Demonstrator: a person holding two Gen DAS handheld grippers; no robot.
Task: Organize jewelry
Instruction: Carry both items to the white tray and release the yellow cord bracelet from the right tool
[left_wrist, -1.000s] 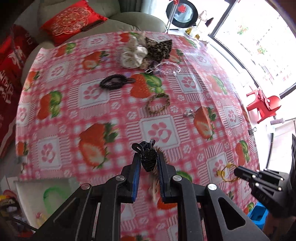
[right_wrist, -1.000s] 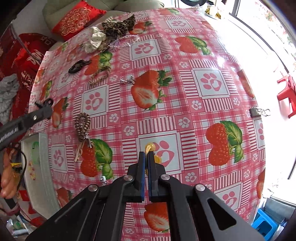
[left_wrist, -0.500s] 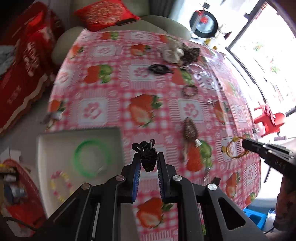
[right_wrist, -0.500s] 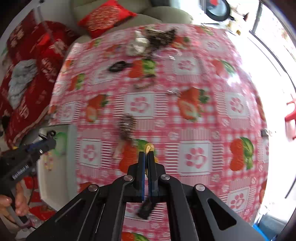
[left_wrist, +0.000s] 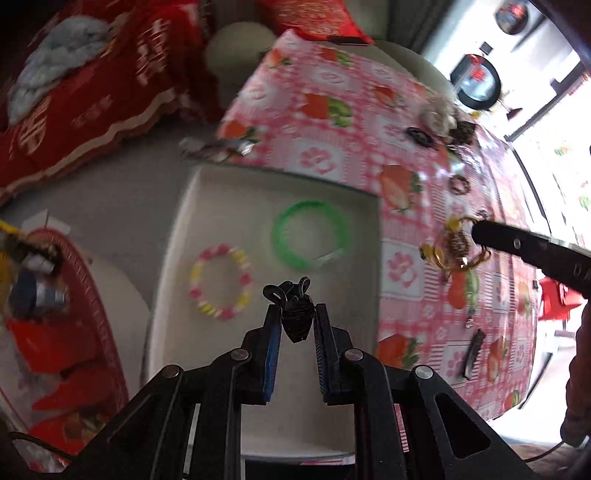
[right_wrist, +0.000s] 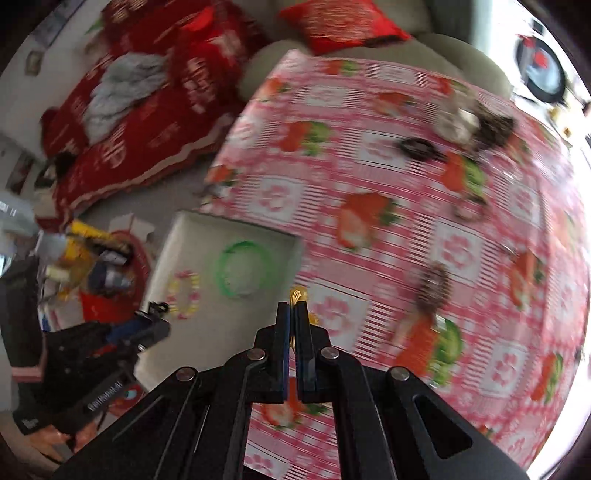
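My left gripper (left_wrist: 295, 314) is shut on a black hair clip (left_wrist: 295, 321) and holds it above the white tray (left_wrist: 184, 229). The tray holds a green bangle (left_wrist: 311, 233) and a pink-and-yellow bead bracelet (left_wrist: 220, 282). My right gripper (right_wrist: 293, 306) is shut on a gold wire bracelet (right_wrist: 298, 295) and holds it above the table beside the tray's right wall (right_wrist: 295, 251). In the left wrist view the gold bracelet (left_wrist: 454, 251) hangs from the right gripper's tip (left_wrist: 480, 230). The left gripper also shows in the right wrist view (right_wrist: 155, 321).
The strawberry tablecloth (right_wrist: 388, 155) carries a brown beaded piece (right_wrist: 434, 288), a black scrunchie (right_wrist: 417, 147), a small braided ring (left_wrist: 460, 184), a dark hair clip (left_wrist: 472, 350) and fabric scrunchies (right_wrist: 469, 122) at the far side. A red basket (left_wrist: 74, 314) of clutter stands left of the tray.
Both grippers have swung left. The left one now hangs over the tray with the black clip. The right one has carried the gold bracelet to the tray's edge.
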